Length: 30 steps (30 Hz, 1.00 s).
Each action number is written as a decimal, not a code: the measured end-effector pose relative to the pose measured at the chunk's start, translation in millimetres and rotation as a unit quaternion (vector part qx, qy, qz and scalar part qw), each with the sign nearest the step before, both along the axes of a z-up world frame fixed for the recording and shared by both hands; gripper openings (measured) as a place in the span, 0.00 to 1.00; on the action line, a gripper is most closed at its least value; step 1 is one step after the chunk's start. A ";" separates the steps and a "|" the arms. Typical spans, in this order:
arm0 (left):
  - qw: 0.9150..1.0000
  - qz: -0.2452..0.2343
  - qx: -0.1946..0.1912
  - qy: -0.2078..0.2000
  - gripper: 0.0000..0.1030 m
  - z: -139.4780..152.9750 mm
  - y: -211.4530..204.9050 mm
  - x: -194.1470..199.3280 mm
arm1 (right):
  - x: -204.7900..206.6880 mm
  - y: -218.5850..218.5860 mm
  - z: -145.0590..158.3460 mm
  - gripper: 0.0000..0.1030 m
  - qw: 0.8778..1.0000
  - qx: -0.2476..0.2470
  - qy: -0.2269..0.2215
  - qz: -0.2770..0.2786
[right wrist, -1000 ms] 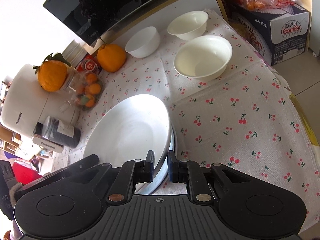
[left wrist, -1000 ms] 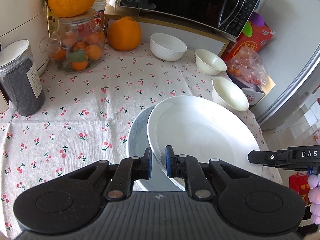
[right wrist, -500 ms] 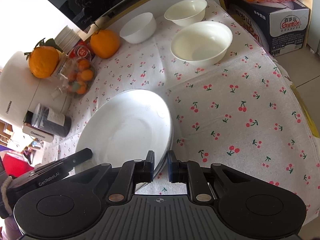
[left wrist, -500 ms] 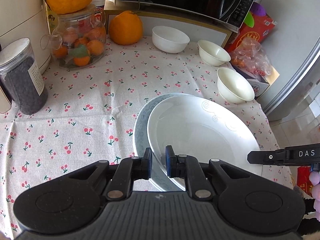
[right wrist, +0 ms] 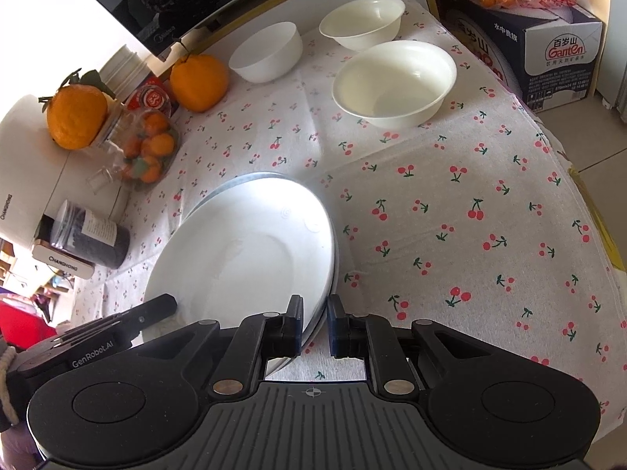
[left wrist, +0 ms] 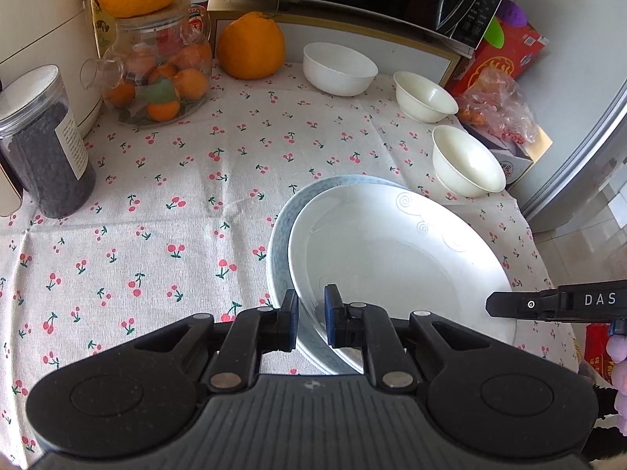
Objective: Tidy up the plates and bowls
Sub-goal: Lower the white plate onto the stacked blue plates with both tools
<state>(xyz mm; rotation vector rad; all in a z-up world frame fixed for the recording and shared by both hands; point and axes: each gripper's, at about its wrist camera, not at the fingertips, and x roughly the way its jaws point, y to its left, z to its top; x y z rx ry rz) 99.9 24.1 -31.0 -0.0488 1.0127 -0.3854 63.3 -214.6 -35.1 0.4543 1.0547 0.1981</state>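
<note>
Two plates sit stacked on the surface (left wrist: 176, 203): the white plate (left wrist: 392, 258) in the blue-rimmed plate (left wrist: 279, 235). Each narrow hand-held gripper, left (left wrist: 309, 319) and right (right wrist: 314, 329), straddles the rims; whether they pinch, I cannot tell. Uneven lifting could slide the white plate off.

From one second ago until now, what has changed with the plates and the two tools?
The white plate went down onto the blue-rimmed plate. The left tool and the right tool remain on its opposite rims. The three bowls did not move.
</note>
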 end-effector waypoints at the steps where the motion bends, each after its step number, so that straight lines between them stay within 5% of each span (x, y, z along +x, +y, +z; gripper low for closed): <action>1: 1.000 -0.001 0.001 0.000 0.12 -0.1 0.1 0.0 | 0.0 0.1 -0.1 0.12 1.000 -0.001 0.000 0.000; 30: 0.999 -0.020 0.030 0.006 0.12 -4.2 -8.0 1.2 | 1.2 -9.4 -0.2 0.07 1.000 0.001 0.005 -0.030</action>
